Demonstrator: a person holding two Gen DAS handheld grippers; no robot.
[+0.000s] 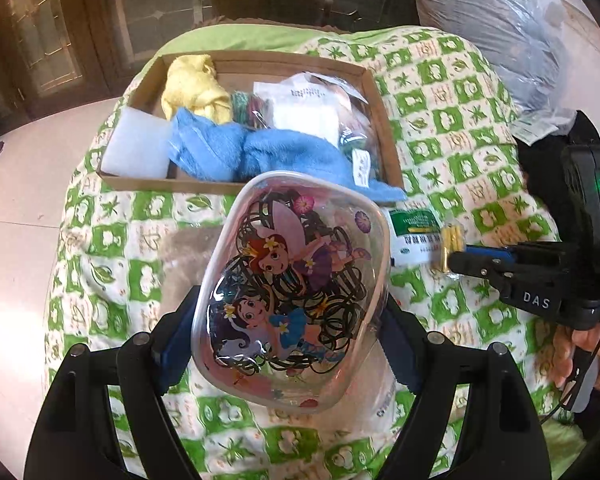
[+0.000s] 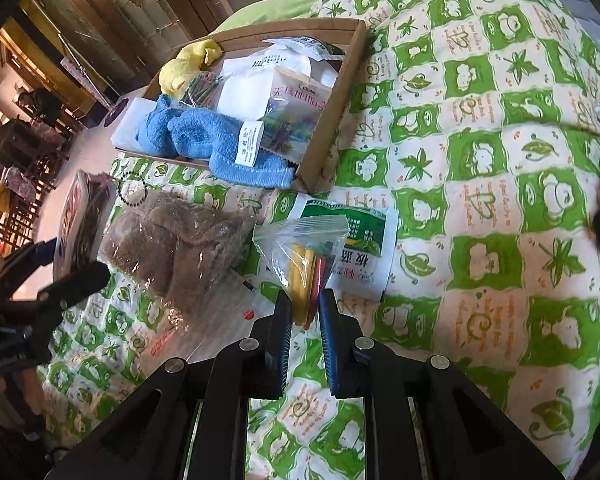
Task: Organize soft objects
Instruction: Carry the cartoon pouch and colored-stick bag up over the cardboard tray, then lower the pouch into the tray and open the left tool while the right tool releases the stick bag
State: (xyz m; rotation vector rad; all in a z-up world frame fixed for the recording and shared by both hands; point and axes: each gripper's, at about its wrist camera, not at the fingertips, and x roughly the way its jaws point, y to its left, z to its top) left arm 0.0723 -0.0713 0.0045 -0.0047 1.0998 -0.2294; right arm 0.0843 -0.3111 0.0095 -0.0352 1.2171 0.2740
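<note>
With left gripper [image 1: 290, 330] clenched on the clear cartoon pouch [image 1: 290, 292] above the bed quilt [image 1: 460, 120] and right gripper [image 2: 305, 322] pinching the zip bag [image 2: 306, 252], carry each level, release low inside cardboard tray [image 1: 382, 120], beside the blue towel [image 1: 260, 152].

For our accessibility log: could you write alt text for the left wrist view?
The left hand-held gripper is shut on a clear cartoon-fairy pouch of black hair ties, above a green-and-white quilt. Beyond it, a cardboard tray holds a blue towel and a yellow cloth; the right hand-held gripper pinches a small bag at right.
</note>
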